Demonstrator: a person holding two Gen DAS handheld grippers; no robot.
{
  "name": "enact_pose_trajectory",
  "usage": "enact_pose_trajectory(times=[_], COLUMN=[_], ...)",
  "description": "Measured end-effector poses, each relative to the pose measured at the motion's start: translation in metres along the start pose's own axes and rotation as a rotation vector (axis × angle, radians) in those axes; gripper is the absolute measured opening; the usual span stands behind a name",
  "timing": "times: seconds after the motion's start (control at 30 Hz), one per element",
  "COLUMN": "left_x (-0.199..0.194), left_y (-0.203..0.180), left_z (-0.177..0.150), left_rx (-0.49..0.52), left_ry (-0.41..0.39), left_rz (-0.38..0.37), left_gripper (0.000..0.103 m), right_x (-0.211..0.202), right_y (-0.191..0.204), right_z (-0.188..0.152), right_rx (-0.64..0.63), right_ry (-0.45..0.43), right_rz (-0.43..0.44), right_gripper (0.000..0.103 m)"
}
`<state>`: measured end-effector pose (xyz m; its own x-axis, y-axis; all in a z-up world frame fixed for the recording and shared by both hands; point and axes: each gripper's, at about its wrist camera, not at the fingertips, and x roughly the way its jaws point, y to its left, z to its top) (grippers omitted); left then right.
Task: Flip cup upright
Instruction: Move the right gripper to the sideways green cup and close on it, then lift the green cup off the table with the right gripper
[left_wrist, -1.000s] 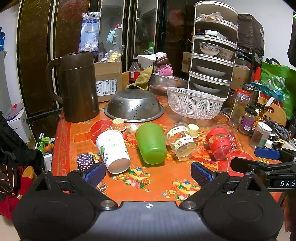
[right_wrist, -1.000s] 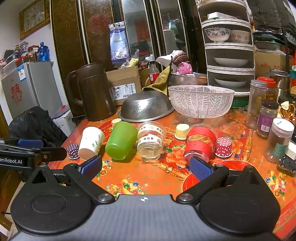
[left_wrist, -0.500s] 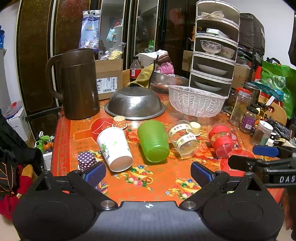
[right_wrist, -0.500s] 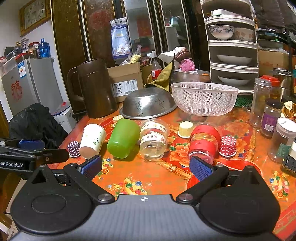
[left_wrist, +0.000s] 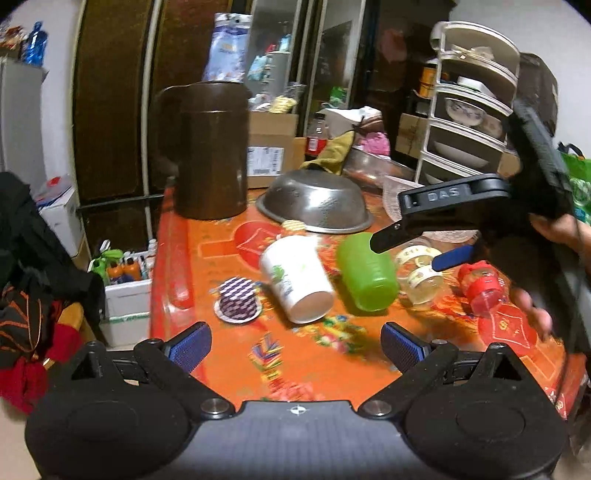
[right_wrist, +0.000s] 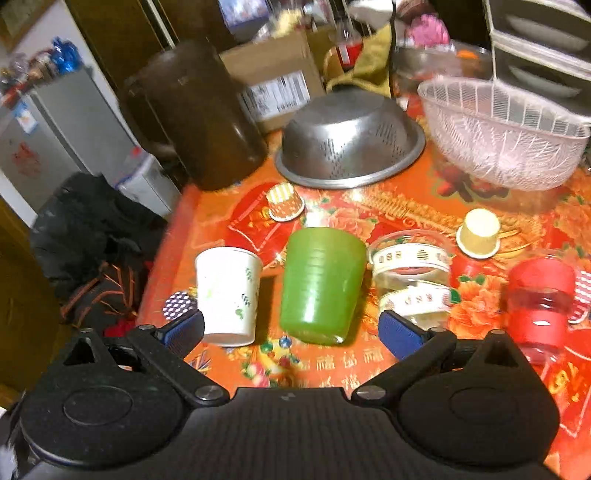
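Note:
A green plastic cup (right_wrist: 319, 284) lies on its side on the orange tablecloth, also in the left wrist view (left_wrist: 365, 271). A white paper cup (right_wrist: 227, 293) lies on its side left of it, seen too in the left wrist view (left_wrist: 297, 280). My right gripper (right_wrist: 291, 328) is open and empty, raised above and just in front of the green cup; in the left wrist view it (left_wrist: 417, 245) hangs over that cup. My left gripper (left_wrist: 295, 345) is open and empty, short of the white cup.
A clear jar (right_wrist: 412, 278) and a red-lidded jar (right_wrist: 539, 295) lie right of the green cup. A brown jug (right_wrist: 195, 118), an upturned steel colander (right_wrist: 347, 140) and a white basket (right_wrist: 498, 133) stand behind. Small cupcake liners (left_wrist: 238, 301) dot the table.
My right gripper has risen and swung left over the green cup, tilting downward. My left gripper has shifted left and drawn back a little. The cups have not moved.

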<state>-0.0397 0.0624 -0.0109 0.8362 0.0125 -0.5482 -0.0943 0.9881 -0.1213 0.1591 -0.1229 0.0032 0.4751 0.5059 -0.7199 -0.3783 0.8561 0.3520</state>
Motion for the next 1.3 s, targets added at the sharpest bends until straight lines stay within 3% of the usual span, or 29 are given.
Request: enact_pose_trajectory(times=[0.57,0.7,0.83,1.03,1.2,1.3], left_x=[-0.020,-0.023,-0.024,-0.026,-0.038,-0.044], left_y=[0.059,0.068,0.075,0.070,0.060,0.051], left_z=[-0.027,-0.033,-0.037,-0.039,-0.037,-0.038], left_rx=[-0.121,-0.144,-0.161,-0.146,-0.117,-0.094], left_ry=[-0.041,-0.038,-0.036,-0.037,-0.063,-0.061], left_rz=[-0.018,-0.020,-0.028,-0.057,-0.113,-0.152], left_gripper=[0.099,0.099,0.099,0.099,0.099,0.099], right_x=[0.079,0.091,0.094,0.050,-0.034,-0.081], right_y=[0.013,0.012,0.011,0.022,0.039,0.051], right_z=[0.025,0.026,0.025,0.023,0.002,-0.025], right_rx=[0.011,0.011,0.004,-0.019,-0.030,-0.059], right_ry=[0.186,0.222,0.224,0.137,0.035,-0.001], right_rz=[-0.186,-0.223,-0.243,-0.183,-0.086,-0.076], right_gripper=[0.086,0.067,0.067,0.066,0.066,0.066])
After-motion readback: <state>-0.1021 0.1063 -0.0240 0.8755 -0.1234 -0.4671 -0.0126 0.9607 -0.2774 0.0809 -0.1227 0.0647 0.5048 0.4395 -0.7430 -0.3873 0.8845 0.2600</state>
